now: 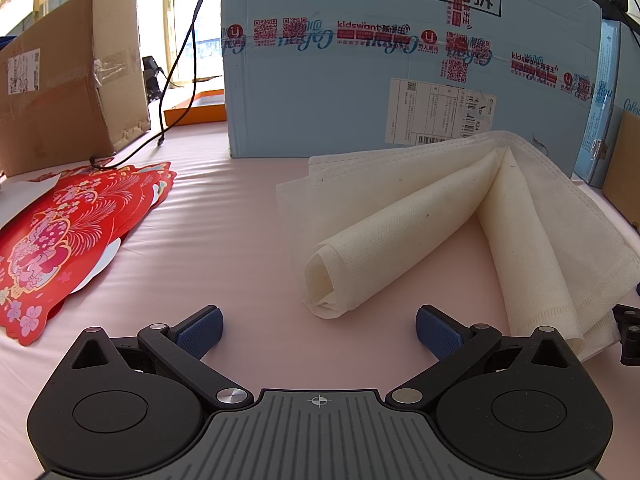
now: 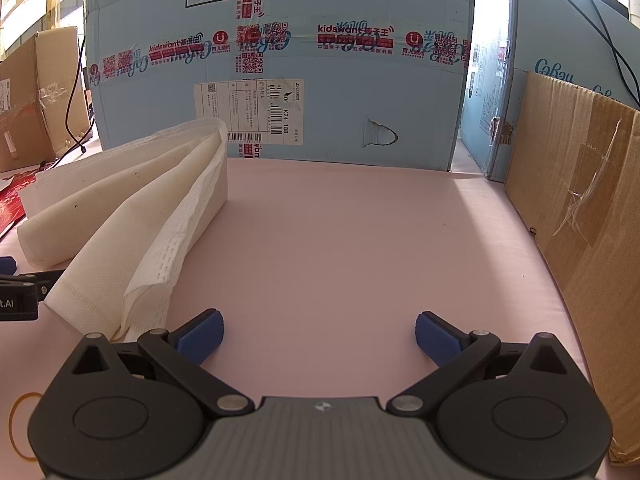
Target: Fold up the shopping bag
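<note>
The cream non-woven fabric shopping bag lies loosely doubled on the pink tabletop, against the far edge beside the large pale-blue cardboard box, its two halves springing apart. To flatten it well, I judge each loose near end should be pinched and pressed together. The left gripper and right gripper have fingers spread wide, holding nothing.

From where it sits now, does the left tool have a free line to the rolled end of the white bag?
Probably yes. The left tool is open and empty, and the white shopping bag's rolled end lies just ahead, slightly right, with only bare pink tabletop between. The red paper decorations lie off to the left, clear of that path.
</note>
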Available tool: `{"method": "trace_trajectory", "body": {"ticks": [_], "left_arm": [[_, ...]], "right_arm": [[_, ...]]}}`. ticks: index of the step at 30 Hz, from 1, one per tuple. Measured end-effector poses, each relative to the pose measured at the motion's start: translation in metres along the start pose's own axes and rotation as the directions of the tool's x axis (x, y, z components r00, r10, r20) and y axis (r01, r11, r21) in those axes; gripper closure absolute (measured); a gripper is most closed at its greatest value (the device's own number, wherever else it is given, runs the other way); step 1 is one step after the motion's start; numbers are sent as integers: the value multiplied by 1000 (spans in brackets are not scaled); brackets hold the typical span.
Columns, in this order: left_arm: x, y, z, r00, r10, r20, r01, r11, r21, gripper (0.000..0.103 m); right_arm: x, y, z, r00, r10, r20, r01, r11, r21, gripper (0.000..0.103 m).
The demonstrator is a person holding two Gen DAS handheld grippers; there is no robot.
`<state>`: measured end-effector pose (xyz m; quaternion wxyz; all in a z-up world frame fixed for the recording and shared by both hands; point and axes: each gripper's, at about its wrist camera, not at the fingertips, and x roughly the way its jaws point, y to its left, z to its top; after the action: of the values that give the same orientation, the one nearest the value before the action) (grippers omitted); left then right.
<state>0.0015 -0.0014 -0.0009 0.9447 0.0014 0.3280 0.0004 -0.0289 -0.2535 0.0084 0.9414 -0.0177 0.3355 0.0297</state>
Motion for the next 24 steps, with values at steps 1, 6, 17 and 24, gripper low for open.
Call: {"method": "trace_trajectory", "body": {"ticks": [1, 6, 17, 24], "left_arm": [[0, 0, 0, 1000, 0, 0, 0, 1000, 0, 0], [0, 0, 0, 1000, 0, 0, 0, 1000, 0, 0], [-1, 1, 0, 1000, 0, 0, 0, 1000, 0, 0], [-1, 1, 0, 1000, 0, 0, 0, 1000, 0, 0]], "right_arm": [[0, 0, 0, 1000, 0, 0, 0, 1000, 0, 0], [0, 0, 0, 1000, 0, 0, 0, 1000, 0, 0], [0, 1, 0, 1000, -1, 0, 1, 1000, -1, 0], [-1, 1, 1, 1000, -1, 0, 1, 1000, -1, 0]]}}
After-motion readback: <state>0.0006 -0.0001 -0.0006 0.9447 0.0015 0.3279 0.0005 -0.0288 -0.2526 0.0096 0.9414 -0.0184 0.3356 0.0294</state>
